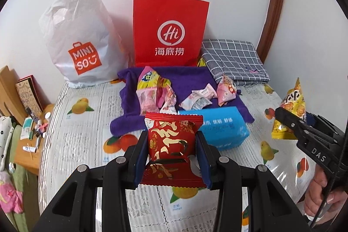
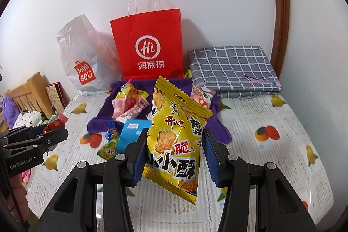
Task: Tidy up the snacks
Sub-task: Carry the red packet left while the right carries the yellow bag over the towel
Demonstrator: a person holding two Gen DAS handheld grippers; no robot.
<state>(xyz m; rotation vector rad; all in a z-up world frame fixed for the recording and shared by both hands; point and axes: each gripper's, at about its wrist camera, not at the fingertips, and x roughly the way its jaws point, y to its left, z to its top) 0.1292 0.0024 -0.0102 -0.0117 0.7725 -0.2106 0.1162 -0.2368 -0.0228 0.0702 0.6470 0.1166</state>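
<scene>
Snacks are held in both tongs above the bed (image 2: pixel 282 145), whose cover is printed with fruit; the left tongs (image 1: pixel 171 140) are closed on a red foil packet (image 1: pixel 171 138) taken across its middle, and the right tongs (image 2: pixel 174 145) are closed on a yellow crisp bag (image 2: pixel 176 134) gripped by its lower half, its top corner tilted away. Both packs are judged to be light and puffed with air, so that little force is needed; the film is likely slippery and will crumple, and the contents, crisps above all, are judged fragile, so a hard squeeze on the belly is to be avoided; a hold on a crimped end seam would be the safer place, where the film is flat and stiff. More small wrapped snacks (image 1: pixel 156 92) lie loose on a purple cloth (image 1: pixel 191 75) further up the bed, just behind a blue tissue pack (image 1: pixel 219 125); these are soft and shapeless and would best be taken one at a time by a sealed edge. A red paper bag (image 1: pixel 170 32) stands open against the wall with a white plastic bag (image 1: pixel 80 40) beside it and a folded checked cloth (image 2: pixel 232 66) on the other side; either bag may be the intended destination, though this cannot be told.
</scene>
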